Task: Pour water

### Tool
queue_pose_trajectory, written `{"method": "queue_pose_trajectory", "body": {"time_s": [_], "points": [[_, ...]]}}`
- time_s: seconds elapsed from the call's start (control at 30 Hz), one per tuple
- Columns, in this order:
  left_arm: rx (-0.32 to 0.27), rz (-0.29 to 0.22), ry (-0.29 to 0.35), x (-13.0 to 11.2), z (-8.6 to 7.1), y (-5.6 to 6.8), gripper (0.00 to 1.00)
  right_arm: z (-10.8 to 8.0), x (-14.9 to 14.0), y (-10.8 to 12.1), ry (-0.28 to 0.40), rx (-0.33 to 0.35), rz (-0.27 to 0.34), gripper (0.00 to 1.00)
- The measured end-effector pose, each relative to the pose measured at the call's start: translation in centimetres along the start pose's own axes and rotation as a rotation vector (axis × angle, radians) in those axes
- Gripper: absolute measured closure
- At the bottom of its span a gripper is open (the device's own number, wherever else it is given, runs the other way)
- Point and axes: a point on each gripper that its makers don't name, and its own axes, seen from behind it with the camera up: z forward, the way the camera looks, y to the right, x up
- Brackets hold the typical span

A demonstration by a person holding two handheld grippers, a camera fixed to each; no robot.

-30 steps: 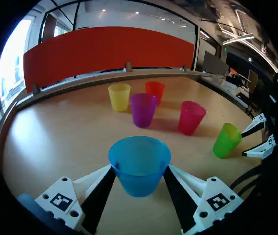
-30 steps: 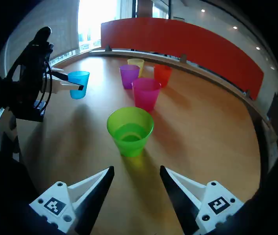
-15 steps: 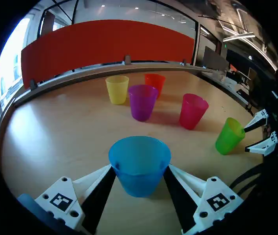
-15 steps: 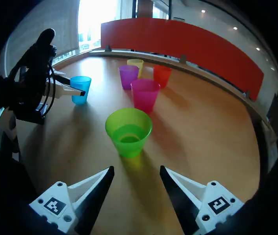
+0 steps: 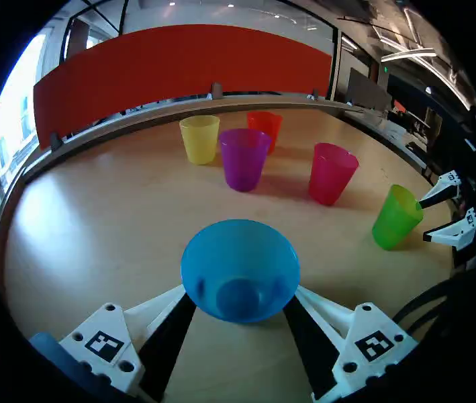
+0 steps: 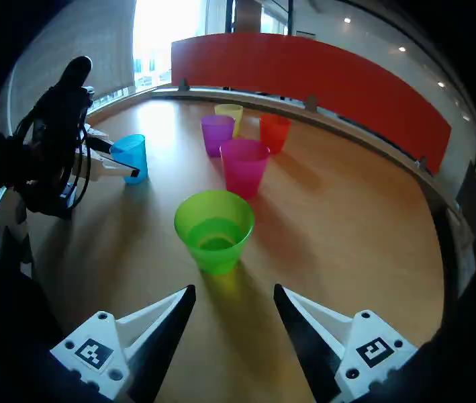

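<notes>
One change: blue cup (image 5: 240, 272) now tips back in clenched left tongs (image 5: 240, 294) | right tongs (image 6: 233, 289) released behind green cup (image 6: 214, 230) | pour pending

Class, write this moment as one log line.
left gripper: shut on blue cup, tilted | right gripper: open, facing green cup | green cup: upright, part-filled

The blue cup (image 5: 240, 272) hides the jaws' tips; the orange cup (image 5: 265, 124) seems partly behind the purple cup (image 5: 244, 161).

The blue cup (image 5: 240, 272) between the left gripper's (image 5: 240, 297) fingers (image 5: 165, 328) tipped, turning its mouth toward the camera, and sank nearer the bench (image 5: 103, 221).
</notes>
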Motion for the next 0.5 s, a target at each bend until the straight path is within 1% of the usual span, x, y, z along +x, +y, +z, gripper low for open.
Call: {"method": "queue_pose_trajectory", "body": {"time_s": [0.1,0.3,0.5], "points": [[-0.007,-0.008,0.001,-0.04,-0.03,0.23,0.13,0.0,0.01,0.04,0.0,0.0,-0.002,0.1],[-0.003,-0.009,0.005,0.23,-0.32,0.01,0.11,-0.02,0.01,0.11,0.001,0.001,-0.001,0.1],[0.001,-0.003,0.001,-0.04,-0.9,-0.1,0.11,-0.15,0.08,0.27,0.006,-0.002,0.001,0.1]]}}
